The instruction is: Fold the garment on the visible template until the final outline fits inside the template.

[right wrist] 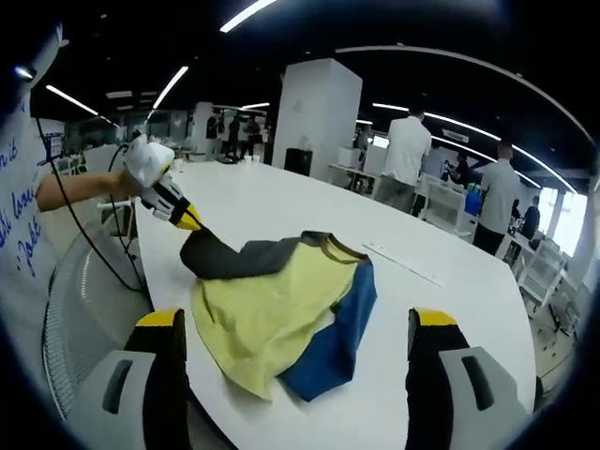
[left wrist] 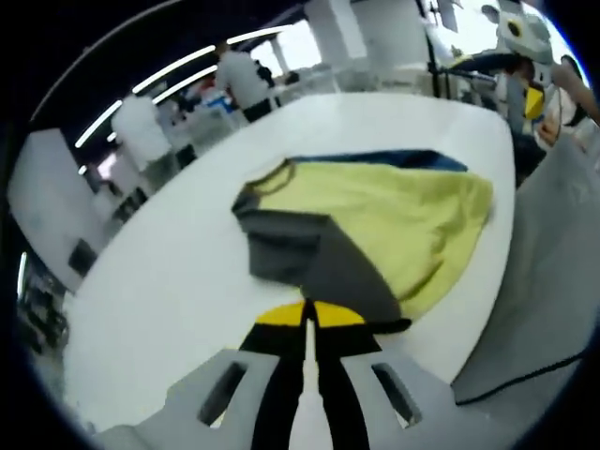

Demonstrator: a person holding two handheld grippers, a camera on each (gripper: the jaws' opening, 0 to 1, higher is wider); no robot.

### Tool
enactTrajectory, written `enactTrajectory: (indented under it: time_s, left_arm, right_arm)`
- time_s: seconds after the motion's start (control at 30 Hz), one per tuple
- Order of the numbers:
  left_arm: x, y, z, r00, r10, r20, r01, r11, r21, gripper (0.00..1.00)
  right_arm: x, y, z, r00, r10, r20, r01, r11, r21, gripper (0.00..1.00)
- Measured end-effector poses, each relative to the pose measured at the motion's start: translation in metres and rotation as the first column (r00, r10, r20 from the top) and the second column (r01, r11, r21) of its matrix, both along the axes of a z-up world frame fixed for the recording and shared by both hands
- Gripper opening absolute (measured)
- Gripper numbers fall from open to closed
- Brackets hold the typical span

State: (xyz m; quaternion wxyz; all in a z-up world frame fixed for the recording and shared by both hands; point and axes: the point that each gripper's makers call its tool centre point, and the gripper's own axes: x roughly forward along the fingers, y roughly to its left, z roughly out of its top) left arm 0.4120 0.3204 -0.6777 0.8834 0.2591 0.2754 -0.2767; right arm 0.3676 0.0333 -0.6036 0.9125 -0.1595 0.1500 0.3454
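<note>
On the white tabletop [right wrist: 281,202] lies a yellow, grey and blue shirt [right wrist: 272,309], its grey sleeve [left wrist: 314,253] pinched in the left gripper [right wrist: 192,223], best carried flat across the yellow body, while the right gripper [right wrist: 295,342] waits with fingers wide.

A big open-plan lab/office-type hall is indicated by long ceiling strip lights [right wrist: 246,13], a wide white pillar [right wrist: 319,112], rows of cluttered workbenches [right wrist: 441,202] w/ people [right wrist: 403,159] stood at them, and a large white table [right wrist: 281,202] in the foreground.
</note>
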Motion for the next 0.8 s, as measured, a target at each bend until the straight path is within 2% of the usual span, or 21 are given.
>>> enactTrajectory:
  time_s: [0.43, 0.8]
  left_arm:
    - [0.0, 0.032, -0.009, 0.999, 0.051, -0.009, -0.051, 0.998, 0.031, 0.0]
    - [0.003, 0.064, -0.014, 0.992, 0.128, 0.004, -0.128, 0.991, 0.042, 0.0]
  right_arm:
    - [-0.001, -0.005, -0.002, 1.0, -0.015, -0.006, 0.015, 1.0, -0.005, 1.0]
    - [0.0, -0.003, -0.001, 1.0, -0.012, -0.01, 0.012, 1.0, 0.009, 1.0]
